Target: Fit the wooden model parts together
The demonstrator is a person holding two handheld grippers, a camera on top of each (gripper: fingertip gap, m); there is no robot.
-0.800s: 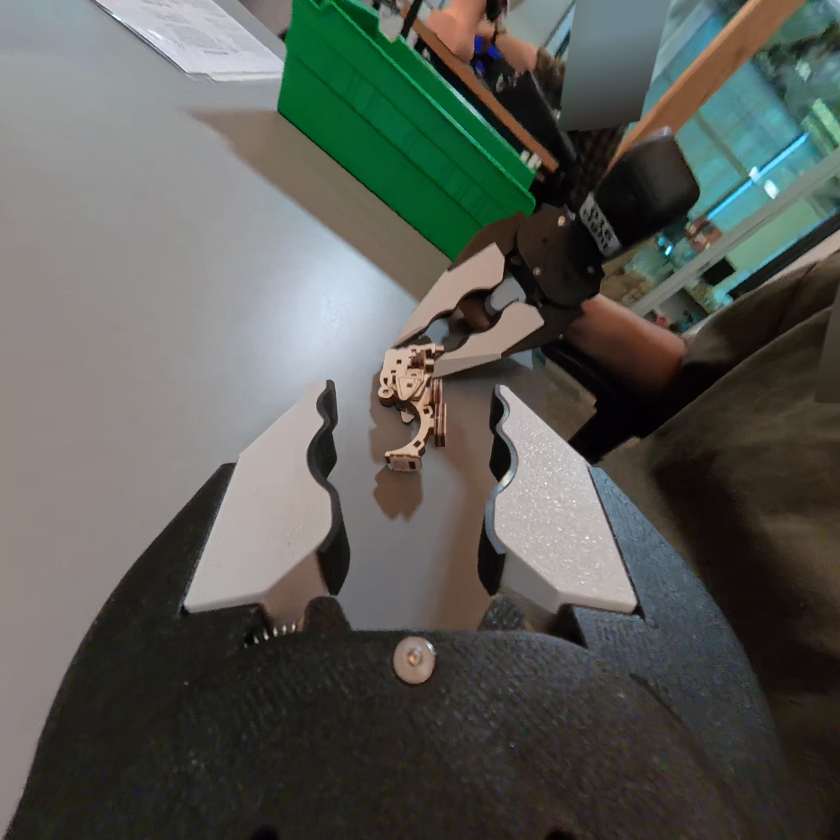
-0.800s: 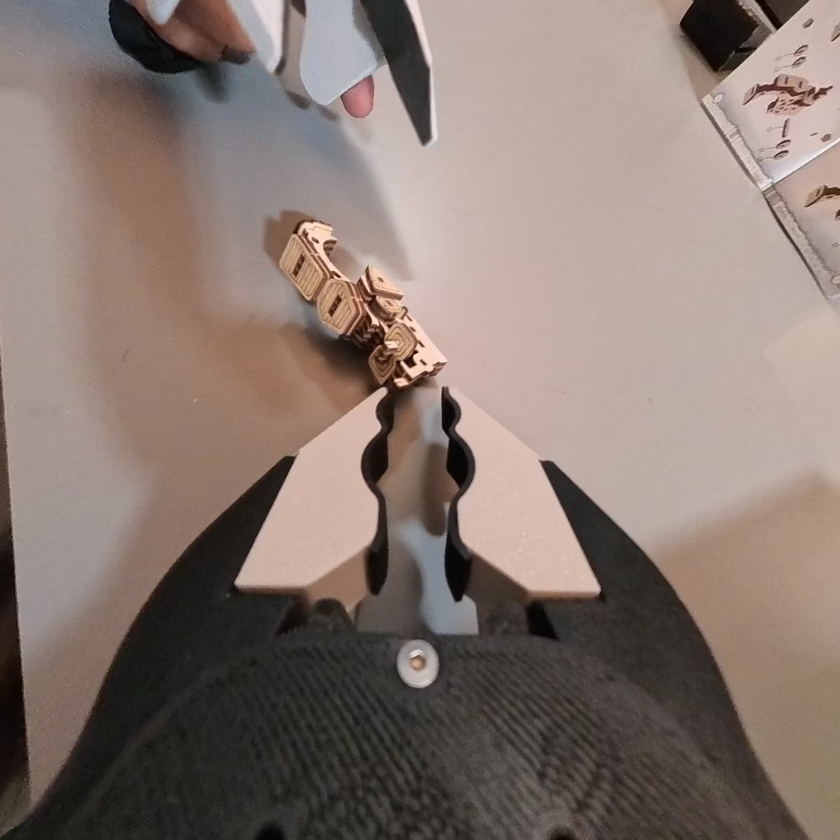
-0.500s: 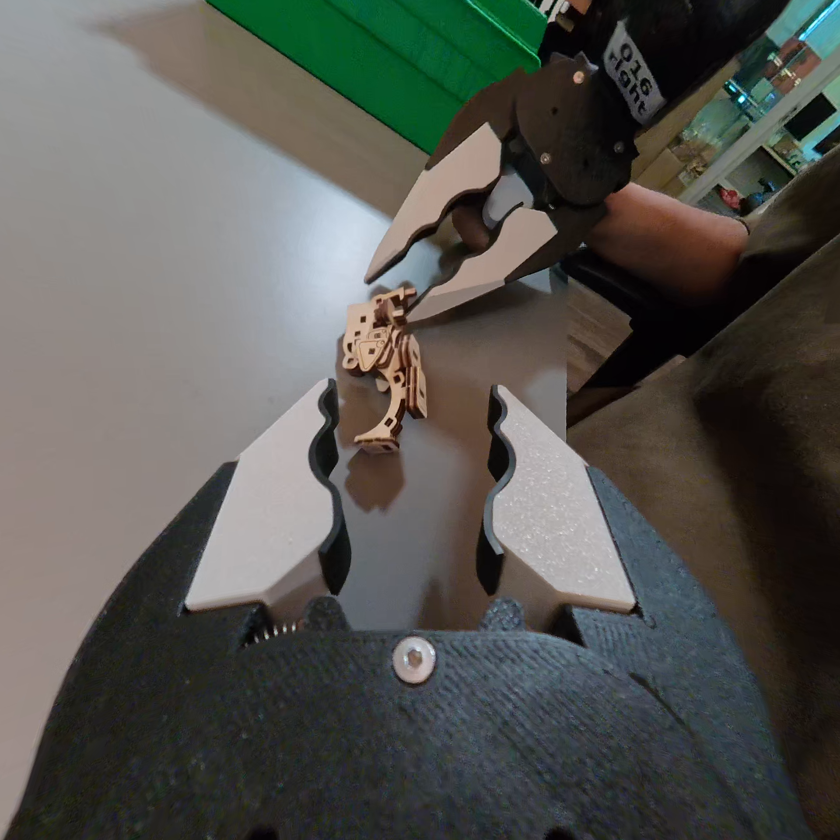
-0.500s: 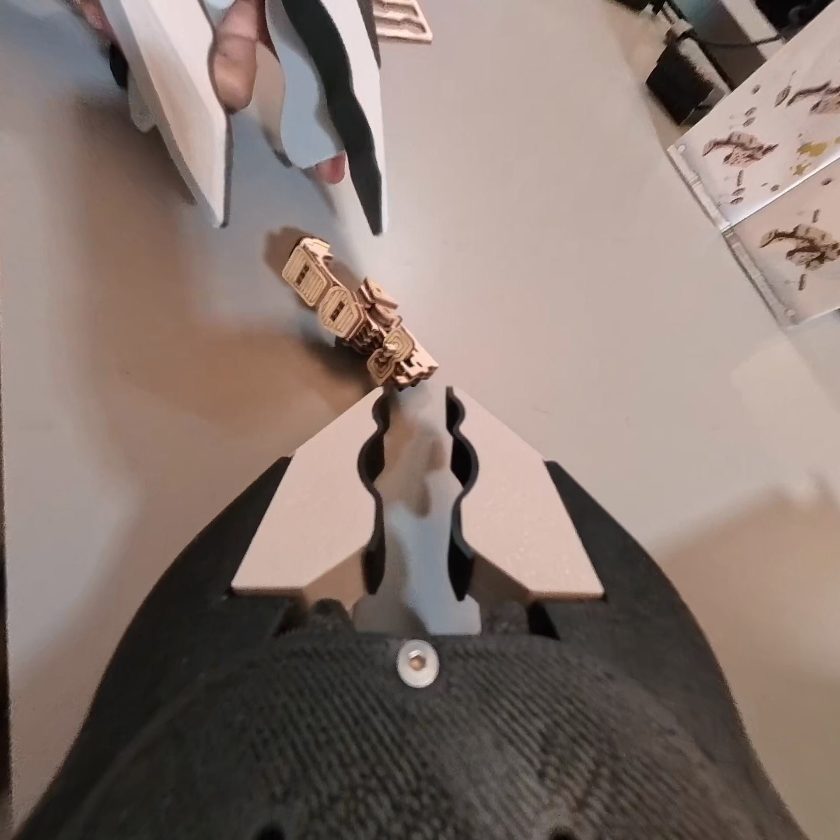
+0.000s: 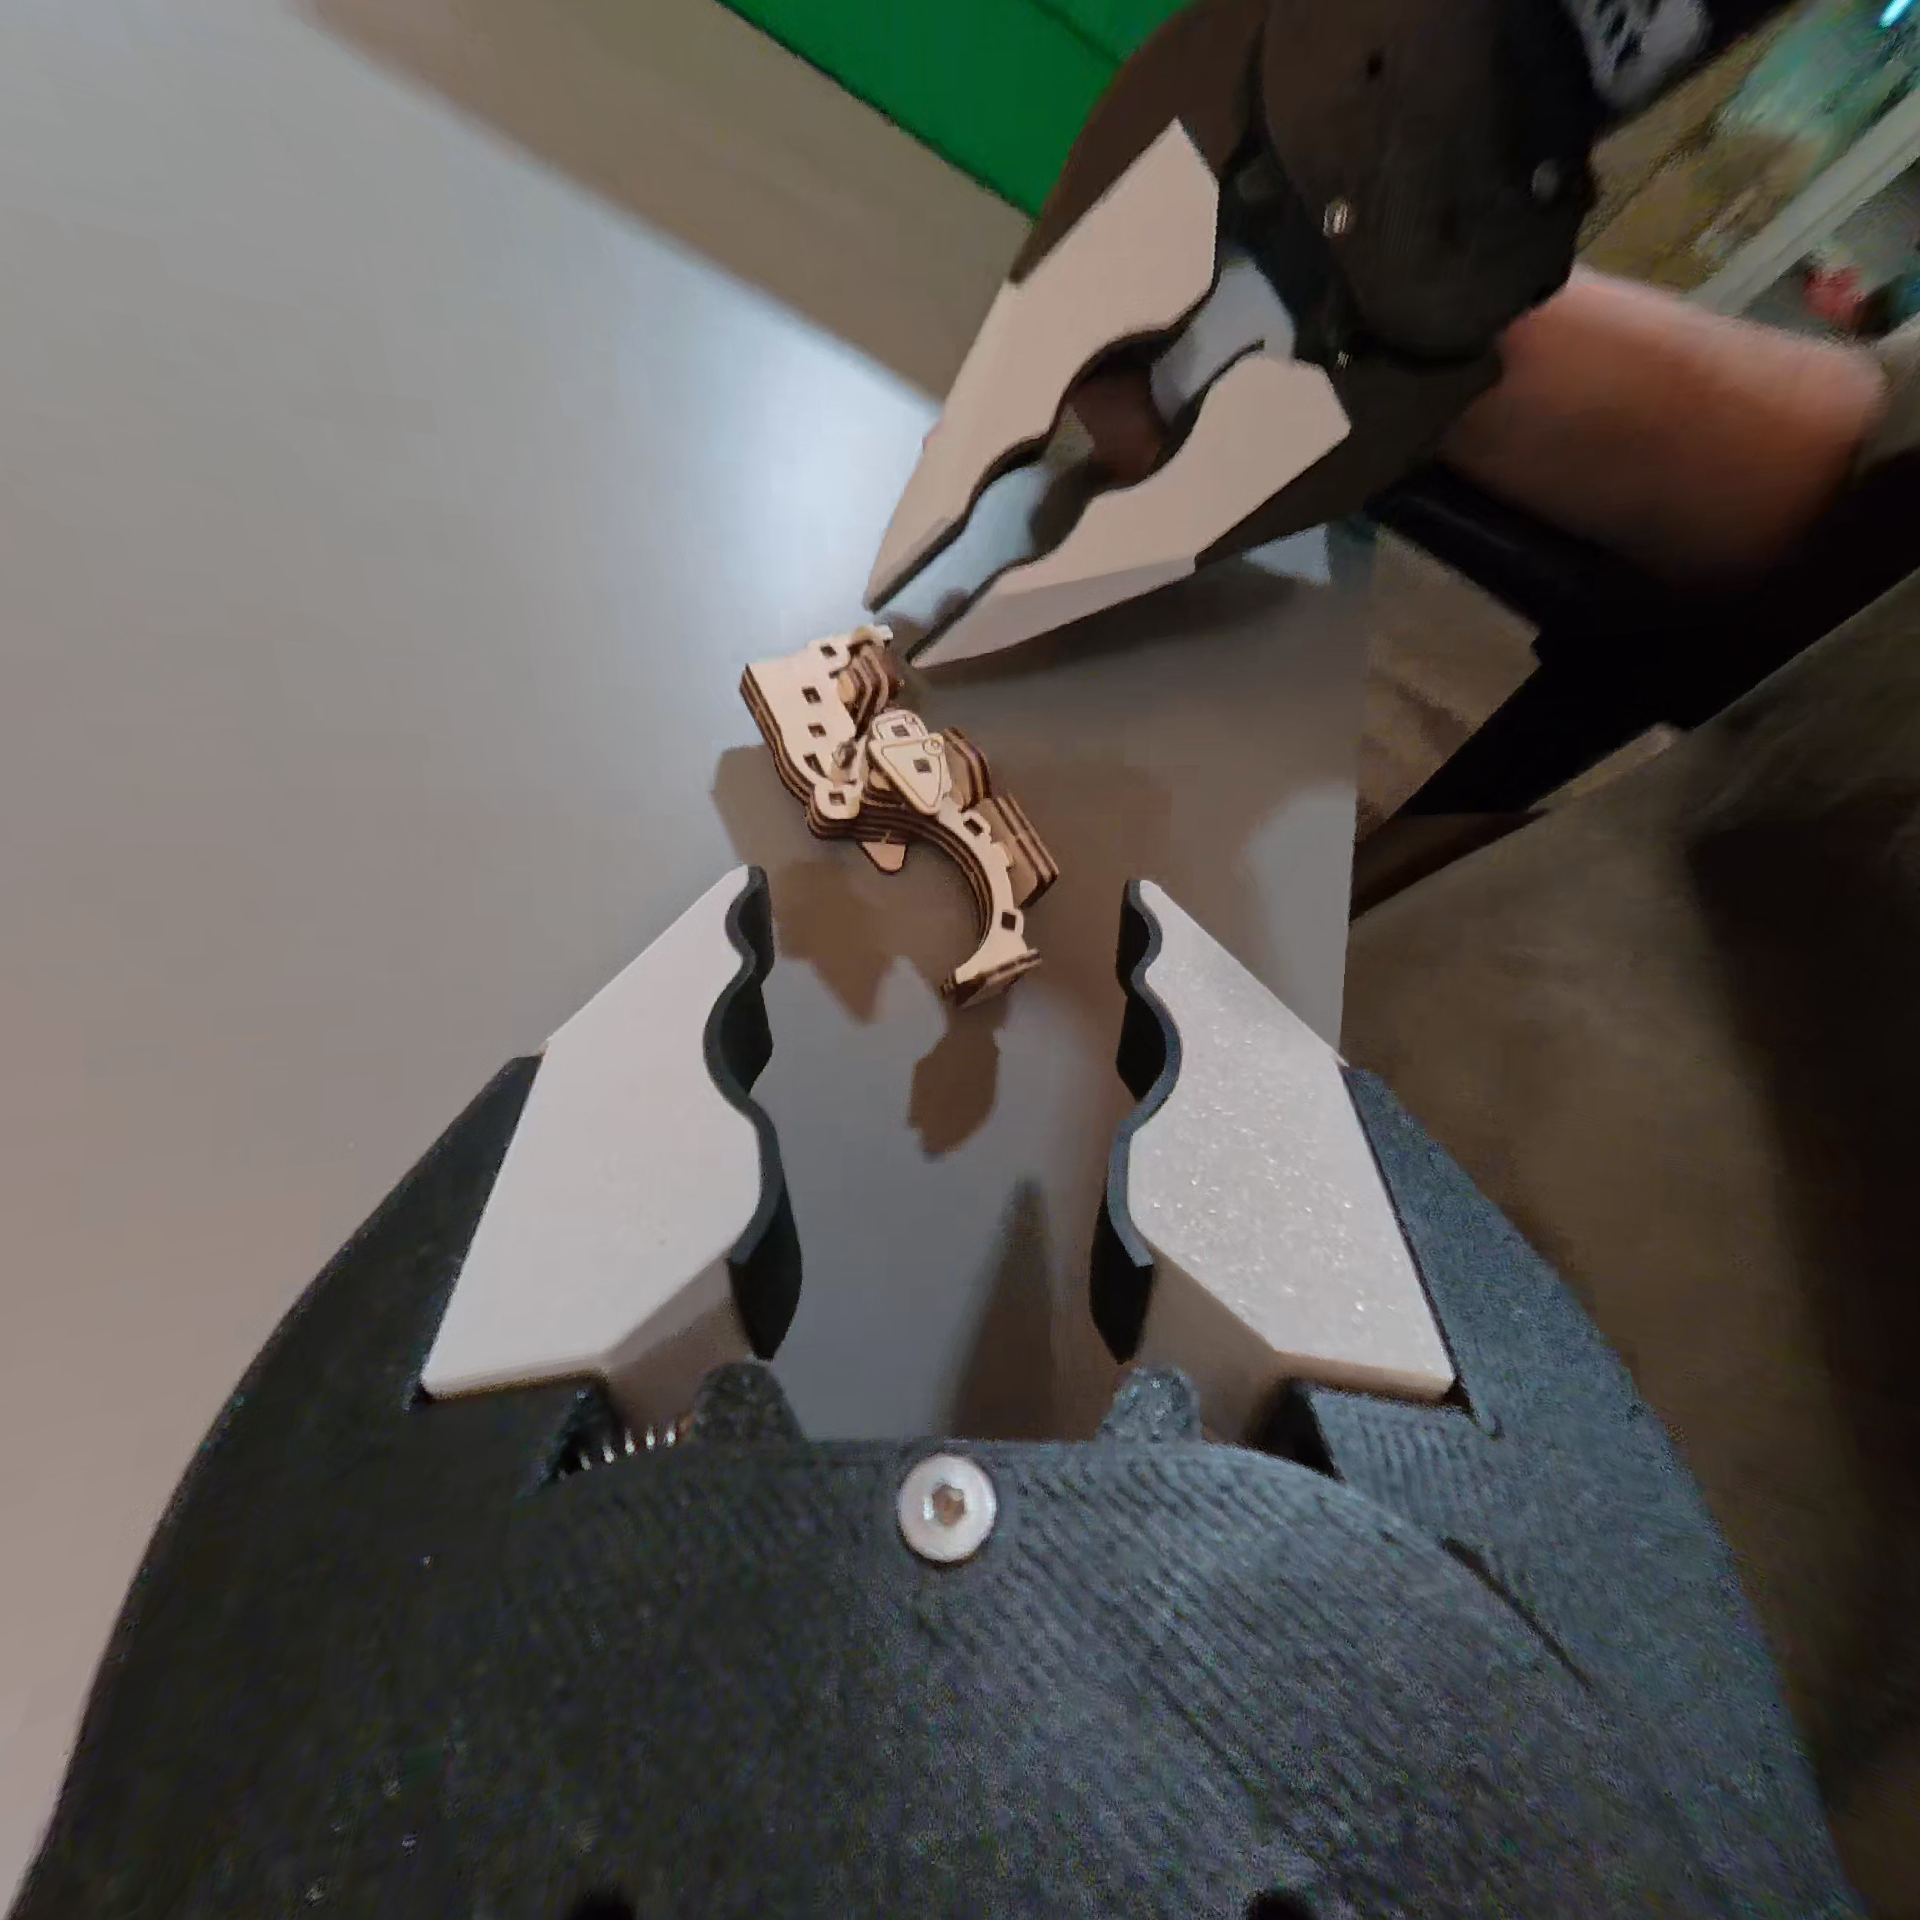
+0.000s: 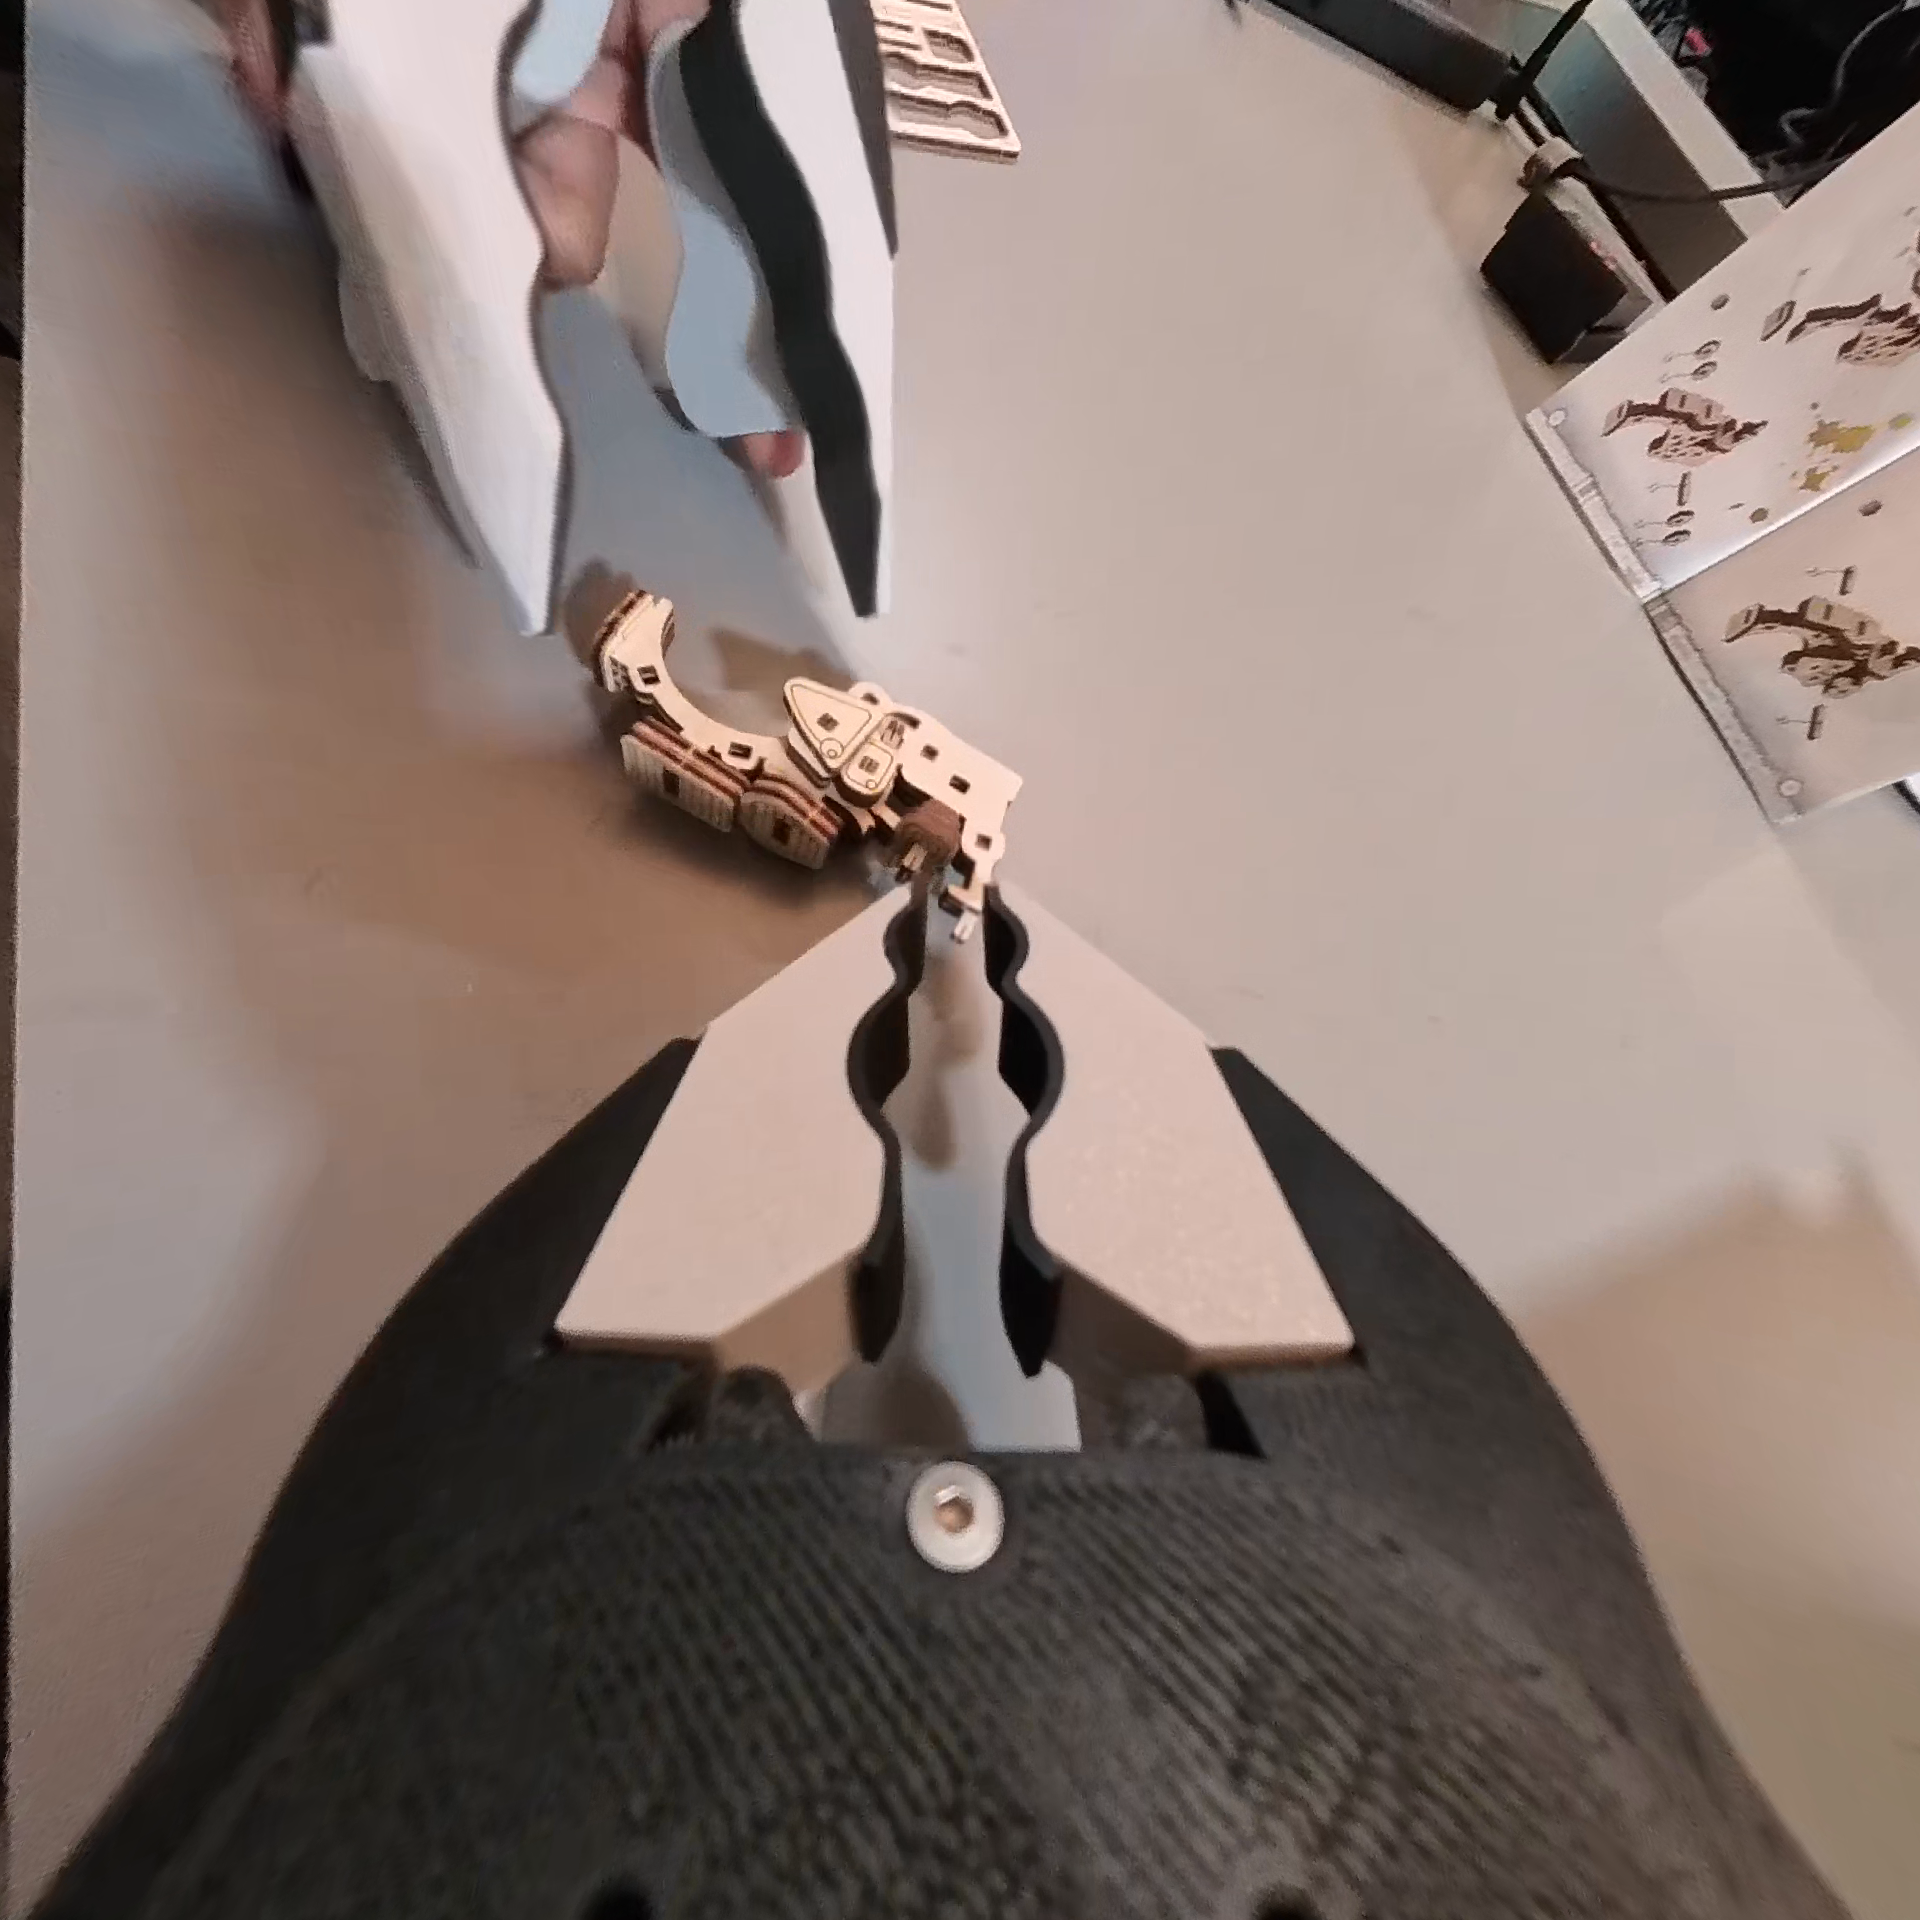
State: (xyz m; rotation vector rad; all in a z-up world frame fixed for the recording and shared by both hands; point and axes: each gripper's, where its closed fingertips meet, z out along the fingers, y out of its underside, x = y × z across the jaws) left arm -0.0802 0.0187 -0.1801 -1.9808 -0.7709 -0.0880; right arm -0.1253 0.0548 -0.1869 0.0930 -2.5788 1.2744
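Observation:
The wooden model (image 5: 894, 790), a small layered plywood piece with a curved tail, sits over the grey table (image 5: 312, 623). It also shows in the right wrist view (image 6: 810, 769). My right gripper (image 6: 953, 899) is nearly closed, its tips pinching a small tab at the model's blocky end; it shows in the left wrist view (image 5: 899, 634) too. My left gripper (image 5: 945, 894) is open, its tips on either side of the curved tail without touching it. In the right wrist view the left gripper (image 6: 691, 608) hangs just over that tail.
A green crate (image 5: 935, 83) stands at the back of the table. Printed instruction sheets (image 6: 1766, 520) lie at the right, a plywood parts sheet (image 6: 945, 83) and a black box (image 6: 1558, 281) farther back. The table edge (image 5: 1351, 727) runs close beside the model. My hands' fingertips stand some 7 cm from each other.
The left gripper has come closer, now straddling the model's tail. The model has turned from standing on its edge to showing its flat side, moving with the right gripper.

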